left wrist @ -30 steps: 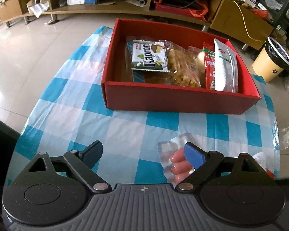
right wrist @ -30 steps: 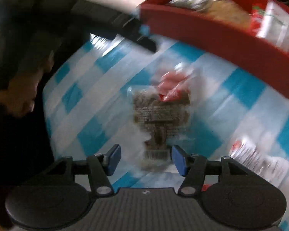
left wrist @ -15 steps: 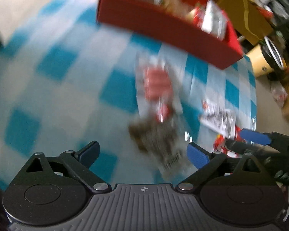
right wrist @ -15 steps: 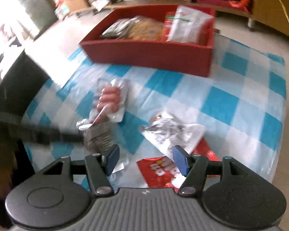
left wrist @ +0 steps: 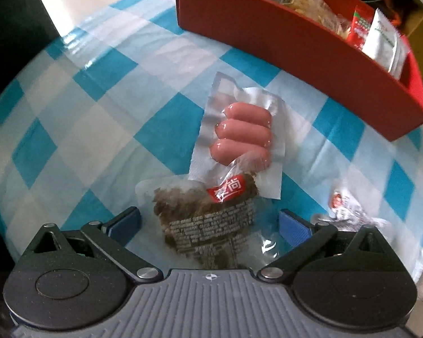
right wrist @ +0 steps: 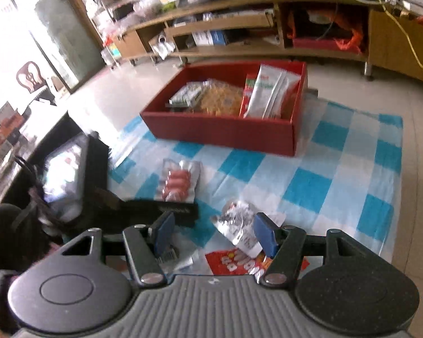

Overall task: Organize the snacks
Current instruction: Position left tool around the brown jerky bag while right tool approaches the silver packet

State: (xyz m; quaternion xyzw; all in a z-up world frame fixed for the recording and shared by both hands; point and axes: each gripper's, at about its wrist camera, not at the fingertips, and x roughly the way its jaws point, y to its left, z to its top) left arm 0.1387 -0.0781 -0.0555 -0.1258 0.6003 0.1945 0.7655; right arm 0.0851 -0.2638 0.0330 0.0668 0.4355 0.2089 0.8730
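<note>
My left gripper point(left wrist: 208, 224) is open, its blue pads either side of a clear pack of dark dried snack point(left wrist: 208, 222) lying on the checked cloth. A vacuum pack of pink sausages point(left wrist: 241, 136) lies just beyond, overlapping it. The red box point(left wrist: 296, 42) with several snack packs stands at the far right. My right gripper point(right wrist: 214, 232) is open and empty, above a silver wrapper point(right wrist: 239, 225) and a red packet point(right wrist: 234, 262). The sausage pack point(right wrist: 179, 181) and the red box point(right wrist: 225, 131) also show in the right wrist view. The left gripper point(right wrist: 155, 211) shows there as a black shape.
A blue-and-white checked cloth point(left wrist: 98, 104) covers the table. The silver wrapper point(left wrist: 344, 214) lies to the right of my left gripper. Low wooden shelves point(right wrist: 239, 28) stand behind on a tiled floor. A dark chair or bag point(right wrist: 56, 174) is at the table's left edge.
My left gripper has swung from facing the box down over the dark snack pack and sausages. My right gripper has pulled back and up, now looking across the table at the box.
</note>
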